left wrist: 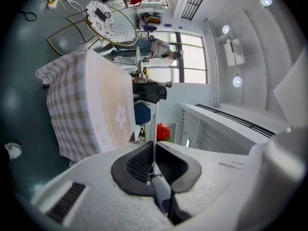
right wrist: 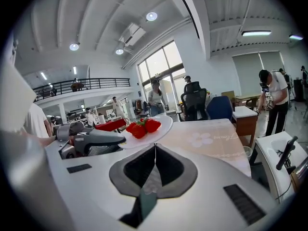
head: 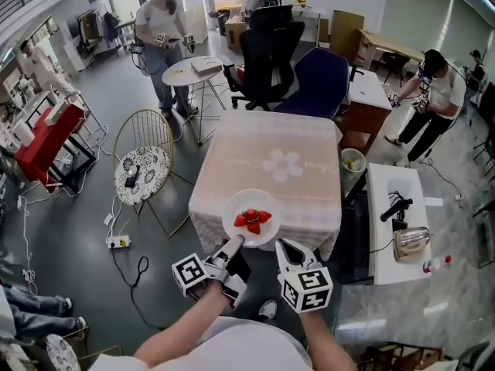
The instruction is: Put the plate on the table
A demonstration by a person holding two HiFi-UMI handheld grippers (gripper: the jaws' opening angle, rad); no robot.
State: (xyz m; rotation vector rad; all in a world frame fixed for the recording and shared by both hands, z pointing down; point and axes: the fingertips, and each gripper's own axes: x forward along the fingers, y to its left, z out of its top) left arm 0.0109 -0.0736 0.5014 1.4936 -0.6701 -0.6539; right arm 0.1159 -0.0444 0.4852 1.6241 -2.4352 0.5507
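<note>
A white plate [head: 241,205] with red strawberries [head: 253,219] hangs over the near edge of the square table [head: 267,153], which wears a pale checked cloth. My left gripper [head: 235,243] is shut on the plate's near-left rim, and my right gripper [head: 281,246] is shut on its near-right rim. In the left gripper view the plate [left wrist: 154,121] shows edge-on as a thin white line running into the shut left gripper [left wrist: 153,153], with a strawberry [left wrist: 163,131] beyond. In the right gripper view the plate [right wrist: 162,125] and strawberries [right wrist: 142,128] sit just past the right gripper [right wrist: 155,153], over the table [right wrist: 211,138].
Behind the table stand a black office chair [head: 267,52] and a blue chair [head: 321,79]. A wire chair [head: 145,168] stands to the left and a white side table [head: 387,188] with a toaster [head: 411,242] to the right. People stand at the back and right.
</note>
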